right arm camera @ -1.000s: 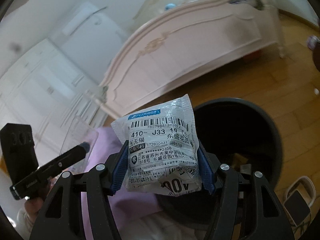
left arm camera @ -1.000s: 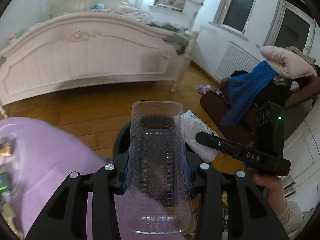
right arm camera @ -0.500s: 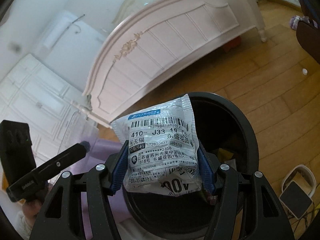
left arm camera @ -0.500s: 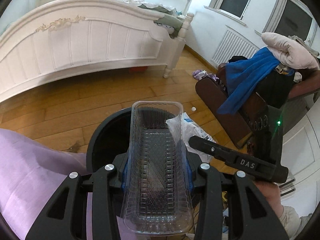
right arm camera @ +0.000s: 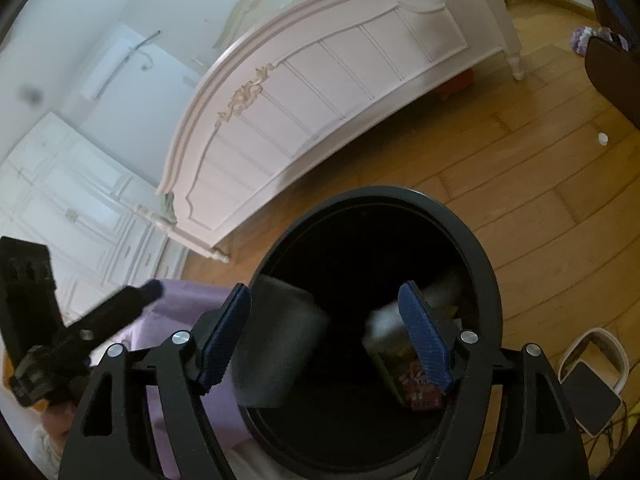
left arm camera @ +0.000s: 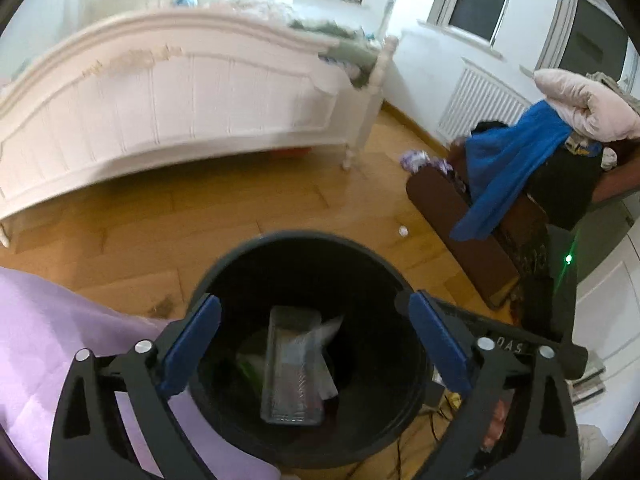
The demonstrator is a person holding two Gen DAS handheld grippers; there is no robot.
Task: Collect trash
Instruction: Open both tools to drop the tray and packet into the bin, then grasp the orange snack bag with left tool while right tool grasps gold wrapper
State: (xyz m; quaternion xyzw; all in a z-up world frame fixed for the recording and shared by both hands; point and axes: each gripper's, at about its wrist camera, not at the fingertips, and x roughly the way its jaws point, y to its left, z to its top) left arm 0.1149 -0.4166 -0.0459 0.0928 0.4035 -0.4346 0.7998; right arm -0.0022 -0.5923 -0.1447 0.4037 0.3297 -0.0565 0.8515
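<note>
A black round trash bin (left arm camera: 224,276) stands on the wooden floor; it also shows in the right wrist view (right arm camera: 484,264). My left gripper (left arm camera: 314,334) is open and empty right above the bin's mouth. A clear plastic tray (left arm camera: 292,372) lies inside the bin with a white plastic packet (left arm camera: 330,330) beside it. My right gripper (right arm camera: 324,332) is open and empty above the bin. In its view blurred shapes, a grey tray-like shape (right arm camera: 280,340) and a white packet (right arm camera: 384,316), are inside the bin.
A purple cloth (left arm camera: 48,336) covers a surface at the left, next to the bin. A white bed (left arm camera: 168,96) stands across the floor. A brown chair piled with clothes (left arm camera: 516,168) is at the right. A small white stool (right arm camera: 596,364) is right of the bin.
Both grippers have opened over the bin. The clear tray has dropped from the left gripper and the white packet from the right gripper into the bin.
</note>
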